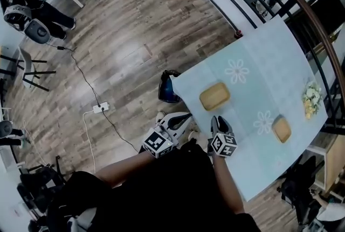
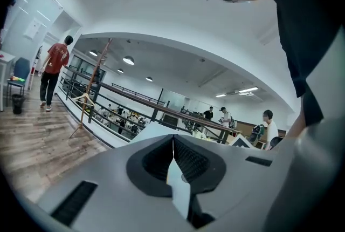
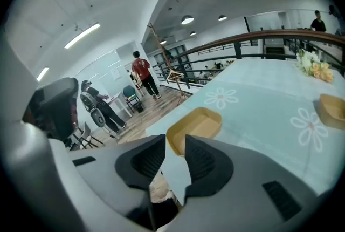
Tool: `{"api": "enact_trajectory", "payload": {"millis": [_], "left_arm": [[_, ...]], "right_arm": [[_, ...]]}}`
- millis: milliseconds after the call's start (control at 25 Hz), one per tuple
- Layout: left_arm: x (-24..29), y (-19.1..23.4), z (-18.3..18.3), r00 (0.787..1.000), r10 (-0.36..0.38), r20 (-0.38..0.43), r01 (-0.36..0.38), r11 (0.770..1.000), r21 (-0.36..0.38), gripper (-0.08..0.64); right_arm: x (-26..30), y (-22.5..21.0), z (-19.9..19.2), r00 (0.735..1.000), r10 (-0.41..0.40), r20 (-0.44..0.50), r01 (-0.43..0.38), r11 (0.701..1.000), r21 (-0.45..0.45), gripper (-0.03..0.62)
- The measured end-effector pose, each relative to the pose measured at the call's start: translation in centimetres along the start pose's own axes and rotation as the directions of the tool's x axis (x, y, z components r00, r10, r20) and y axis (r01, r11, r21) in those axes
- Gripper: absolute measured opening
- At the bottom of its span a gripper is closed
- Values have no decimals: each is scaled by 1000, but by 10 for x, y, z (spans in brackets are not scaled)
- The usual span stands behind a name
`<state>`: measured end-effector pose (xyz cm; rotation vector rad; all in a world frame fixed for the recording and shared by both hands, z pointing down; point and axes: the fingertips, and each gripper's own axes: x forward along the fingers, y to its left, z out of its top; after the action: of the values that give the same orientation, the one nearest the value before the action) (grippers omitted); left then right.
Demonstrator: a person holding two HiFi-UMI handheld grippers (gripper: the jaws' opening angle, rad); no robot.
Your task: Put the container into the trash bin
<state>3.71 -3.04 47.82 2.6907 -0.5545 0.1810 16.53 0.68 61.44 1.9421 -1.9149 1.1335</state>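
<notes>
Right tongs (image 3: 173, 142), spread and empty, face the container (image 3: 195, 127) at frame centre; a shallow pinch could slip off its low rim. Left tongs (image 2: 173, 139) sit pressed together.

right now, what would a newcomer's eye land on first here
The pale blue flower-print table fills the right of the head view, with a tan container near its corner and a second container further right. A dark bin stands on the wood floor by that corner. The right gripper, open and empty, points at the container; the left gripper is shut.
</notes>
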Motion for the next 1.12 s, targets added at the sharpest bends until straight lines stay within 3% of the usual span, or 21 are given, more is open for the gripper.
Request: {"api": "enact_trajectory", "payload": {"millis": [80, 200, 400, 800, 1120], "left_arm": [[2, 3, 2, 1000, -28, 2, 28, 1000, 5, 15], [1, 5, 9, 998, -56, -1, 56, 998, 14, 15], [-2, 8, 6, 993, -117, -5, 117, 993, 9, 15], [-18, 40, 9, 997, -78, -4, 78, 997, -16, 15], [-36, 59, 12, 997, -70, -11, 70, 998, -4, 15]], "right_arm": [[17, -13, -5, 999, -38, -17, 40, 995, 89, 101], [39, -34, -13, 993, -109, -39, 115, 964, 240, 106], [67, -64, -27, 975, -209, -73, 222, 908, 356, 115], [88, -78, -34, 940, -325, -107, 342, 868, 360, 112], [93, -76, -28, 927, -361, -101, 373, 858, 354, 44]]}}
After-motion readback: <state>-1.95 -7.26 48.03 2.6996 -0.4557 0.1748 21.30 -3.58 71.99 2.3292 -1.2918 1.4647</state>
